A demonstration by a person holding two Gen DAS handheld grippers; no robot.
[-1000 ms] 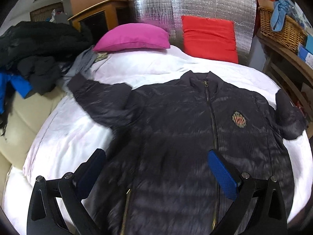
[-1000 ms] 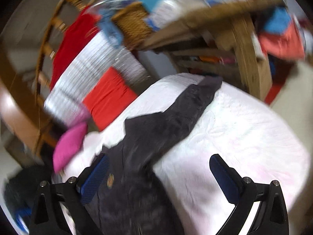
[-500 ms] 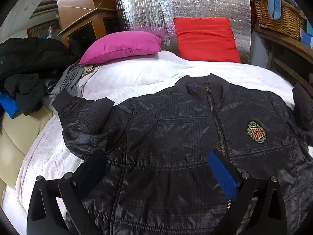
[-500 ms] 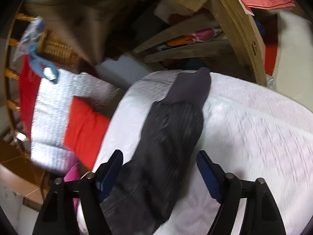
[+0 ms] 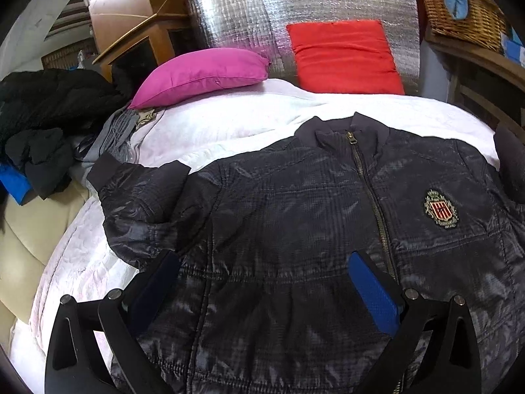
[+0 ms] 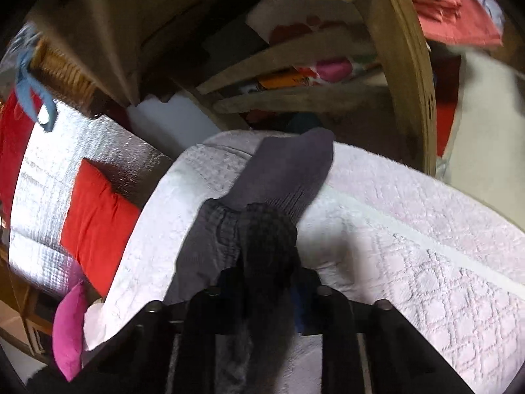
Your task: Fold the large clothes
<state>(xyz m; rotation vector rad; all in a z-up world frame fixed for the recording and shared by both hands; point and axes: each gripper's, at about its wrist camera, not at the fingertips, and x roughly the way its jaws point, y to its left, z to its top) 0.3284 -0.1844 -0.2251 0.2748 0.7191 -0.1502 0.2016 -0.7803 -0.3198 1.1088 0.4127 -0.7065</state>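
Nearest in the left wrist view, the left gripper (image 5: 262,282) is held with its jaws wide apart over the lower front of the dark quilted jacket (image 5: 311,229), gripping nothing. The jacket is spread front-up and zipped on the white quilted bedspread (image 5: 229,124), its left-hand sleeve (image 5: 141,190) lying out to the side, unfolded. In the right wrist view, the right gripper (image 6: 267,282) is clamped on the other sleeve, just behind its ribbed cuff (image 6: 288,174), near the bed's edge. Folding is judged barely begun: both sleeves and the body remain to be folded. Beyond lie a magenta pillow (image 5: 203,72) and a red cushion (image 5: 344,55).
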